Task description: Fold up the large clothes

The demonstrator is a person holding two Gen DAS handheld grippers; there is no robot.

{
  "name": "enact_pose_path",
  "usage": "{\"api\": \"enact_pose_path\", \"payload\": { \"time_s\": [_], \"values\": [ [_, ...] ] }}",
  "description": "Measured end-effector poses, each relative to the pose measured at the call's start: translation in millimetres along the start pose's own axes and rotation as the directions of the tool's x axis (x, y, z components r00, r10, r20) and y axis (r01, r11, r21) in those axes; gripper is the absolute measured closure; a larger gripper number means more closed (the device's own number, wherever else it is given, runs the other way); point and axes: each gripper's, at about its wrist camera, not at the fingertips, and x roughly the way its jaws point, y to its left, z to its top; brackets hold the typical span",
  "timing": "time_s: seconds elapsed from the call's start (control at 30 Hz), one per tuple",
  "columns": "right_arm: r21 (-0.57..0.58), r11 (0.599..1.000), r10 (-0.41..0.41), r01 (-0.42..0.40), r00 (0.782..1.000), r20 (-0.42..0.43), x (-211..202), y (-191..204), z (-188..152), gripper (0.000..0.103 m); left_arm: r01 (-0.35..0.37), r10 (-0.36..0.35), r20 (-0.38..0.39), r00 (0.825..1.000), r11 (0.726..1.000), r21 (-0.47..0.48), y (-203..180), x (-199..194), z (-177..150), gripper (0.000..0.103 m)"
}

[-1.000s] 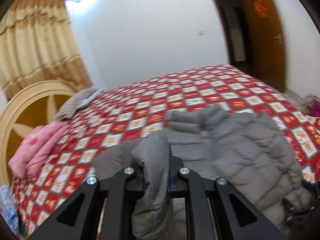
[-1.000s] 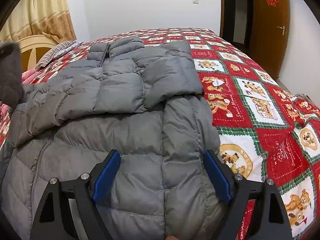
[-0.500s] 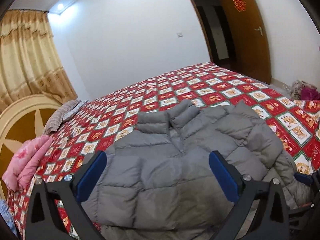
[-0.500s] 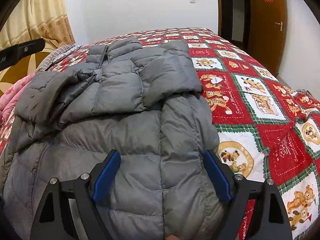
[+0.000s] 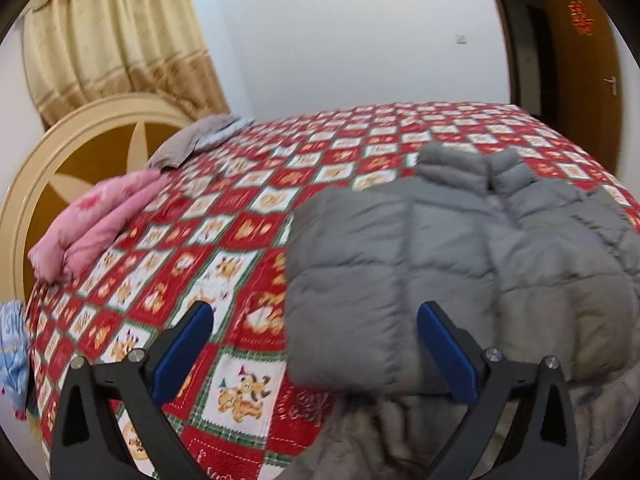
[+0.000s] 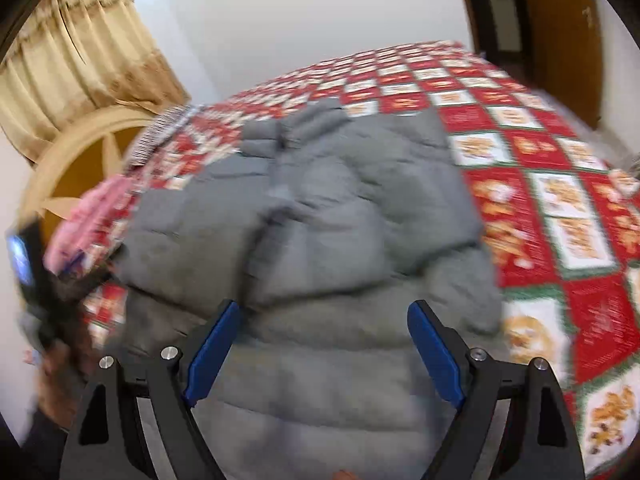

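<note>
The left gripper [image 5: 314, 328] is being held with its jaws spread wide and nothing between them, above the left edge of the grey puffer jacket [image 5: 460, 248]. The right gripper [image 6: 324, 334] is likewise being held spread and empty over the jacket's lower body. The jacket is lying on the bed's red checked quilt [image 5: 224, 240], both sleeves folded across its chest. For a clean next fold, the hem is probably best pinched at both corners at once, since the padded, slippery shell is likely to spring back. A pink folded cloth [image 5: 96, 224] is lying near the rounded headboard [image 5: 80, 140].
</note>
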Motion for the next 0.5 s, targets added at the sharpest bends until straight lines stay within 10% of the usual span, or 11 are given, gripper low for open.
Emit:
{"api": "enact_pose_path", "payload": {
  "time_s": [0.2, 0.33, 0.5],
  "values": [
    [0.004, 0.994, 0.106, -0.106, 0.991, -0.086, 58.6, 34.3, 16.1, 0.017, -0.012, 0.012, -0.024, 1.0, 1.0, -0.011, 4.9, 5.6, -9.4, 0.0],
    [-0.013, 0.993, 0.117, -0.119, 0.984, -0.132, 88.7, 42.9, 15.3, 0.07, -0.024, 0.024, -0.022, 0.999, 1.0, 0.009, 9.6, 4.8, -10.4, 0.0],
    [-0.064, 0.993, 0.091, -0.095, 0.994, -0.066, 63.5, 36.5, 11.9, 0.082, -0.049, 0.051, -0.047, 0.998, 0.998, 0.034, 17.4, 15.1, -15.7, 0.0]
  ]
}}
